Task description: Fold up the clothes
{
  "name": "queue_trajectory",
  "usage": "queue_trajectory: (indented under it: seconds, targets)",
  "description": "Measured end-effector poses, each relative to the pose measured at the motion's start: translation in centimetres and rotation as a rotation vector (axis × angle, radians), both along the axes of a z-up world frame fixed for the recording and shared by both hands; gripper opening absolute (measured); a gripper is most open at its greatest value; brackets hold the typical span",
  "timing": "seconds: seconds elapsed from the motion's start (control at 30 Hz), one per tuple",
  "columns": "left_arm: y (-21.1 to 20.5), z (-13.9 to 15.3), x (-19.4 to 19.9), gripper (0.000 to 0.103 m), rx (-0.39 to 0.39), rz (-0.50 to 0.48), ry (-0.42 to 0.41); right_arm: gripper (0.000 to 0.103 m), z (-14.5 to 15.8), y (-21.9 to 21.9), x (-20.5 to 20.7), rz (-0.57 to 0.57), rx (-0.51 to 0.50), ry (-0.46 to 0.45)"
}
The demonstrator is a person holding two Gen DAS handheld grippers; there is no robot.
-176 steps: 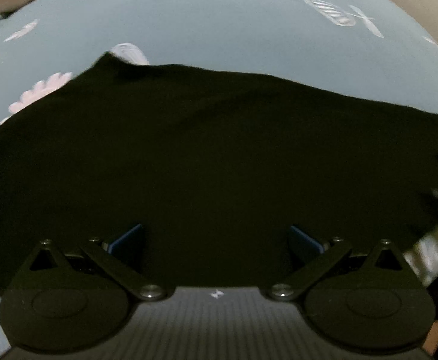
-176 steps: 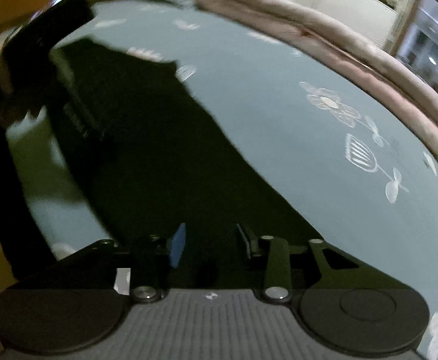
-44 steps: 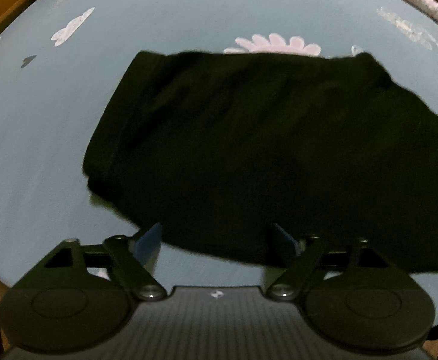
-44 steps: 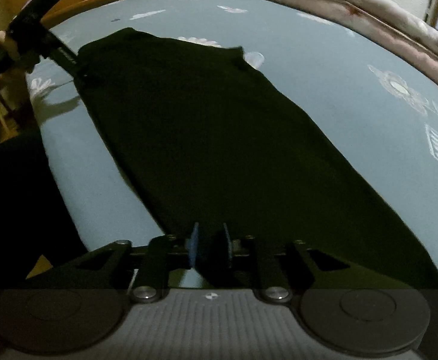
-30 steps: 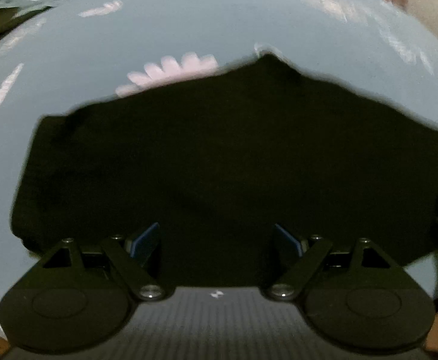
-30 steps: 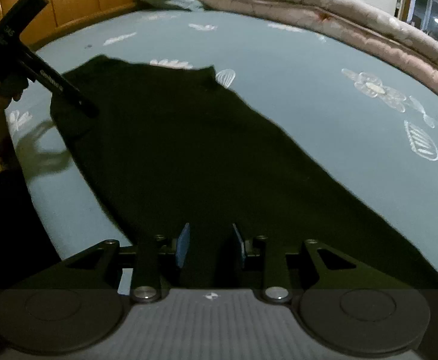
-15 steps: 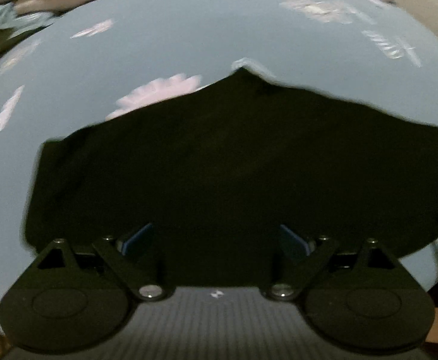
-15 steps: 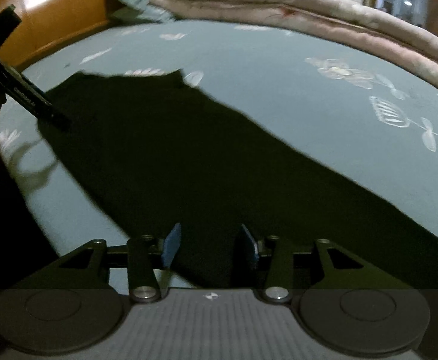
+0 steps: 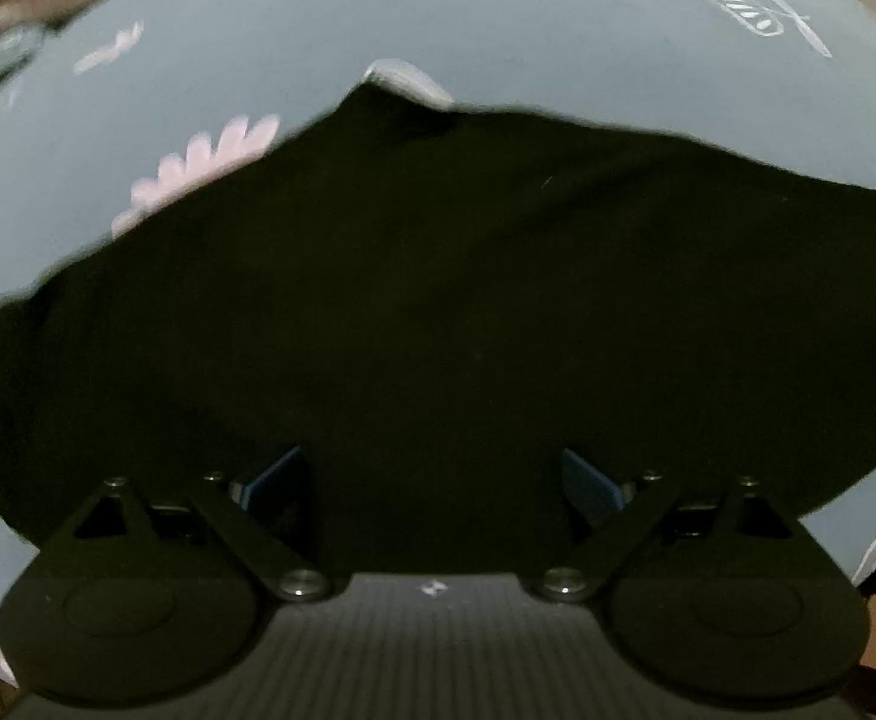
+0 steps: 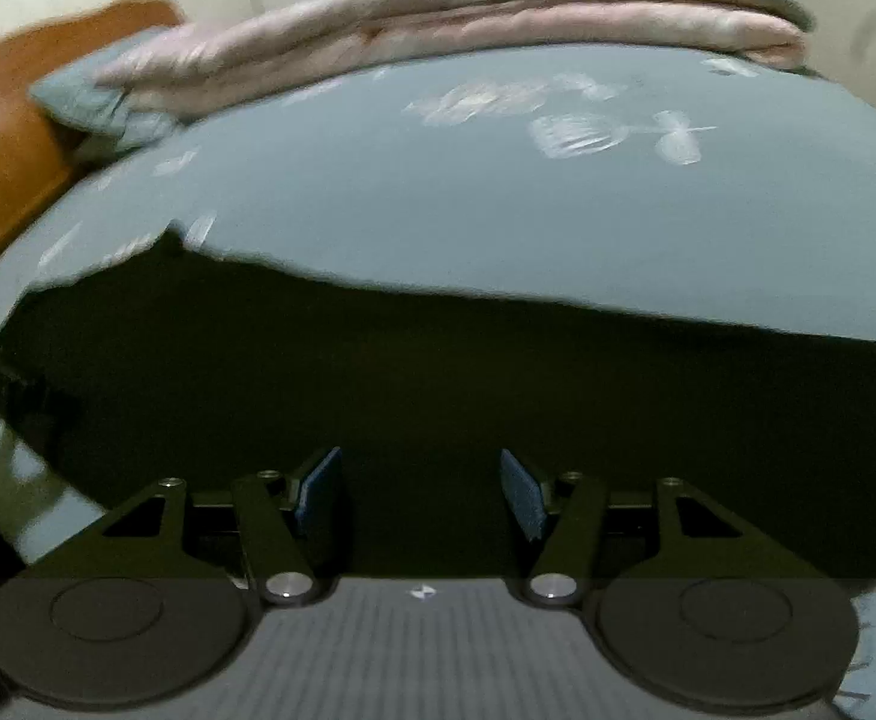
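Right claw (image 10: 420, 492) opening with nothing pinched, left claw (image 9: 432, 480) wide and empty, both over the black garment (image 9: 438, 312) spread flat on the bedsheet (image 9: 498, 30), ready for folding

Dim indoor light in both views. Black garment (image 9: 438, 312) is reading as a flat dark mass, no folds showing. Fisheye is bending the bed (image 10: 498, 198) edges; motion blur is smearing the blanket (image 10: 438, 18) & flower prints, esp. right view.
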State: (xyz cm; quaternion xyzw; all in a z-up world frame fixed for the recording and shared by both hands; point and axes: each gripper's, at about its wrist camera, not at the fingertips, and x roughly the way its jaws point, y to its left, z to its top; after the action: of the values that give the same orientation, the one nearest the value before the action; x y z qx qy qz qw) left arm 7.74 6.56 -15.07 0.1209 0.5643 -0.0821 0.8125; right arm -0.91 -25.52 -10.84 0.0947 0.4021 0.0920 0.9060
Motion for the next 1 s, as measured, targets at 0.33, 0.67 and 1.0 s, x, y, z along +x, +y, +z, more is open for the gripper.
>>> queue_trajectory:
  seconds: [0.33, 0.67, 1.0]
  targets:
    - [-14.0, 2.0, 0.3, 0.092, -0.075, -0.256, -0.043, 0.064, -0.6, -13.6, -4.1, -0.511, 0.150, -0.034]
    - [-23.8, 1.1, -0.2, 0.092, -0.118, -0.438, -0.058, 0.054, -2.2, -18.2, -6.6, -0.655, 0.236, -0.033]
    - [-24.2, -1.2, 1.1, 0.092, -0.080, -0.433, -0.024, 0.055, -2.6, -18.7, -6.3, -0.633, 0.320, -0.012]
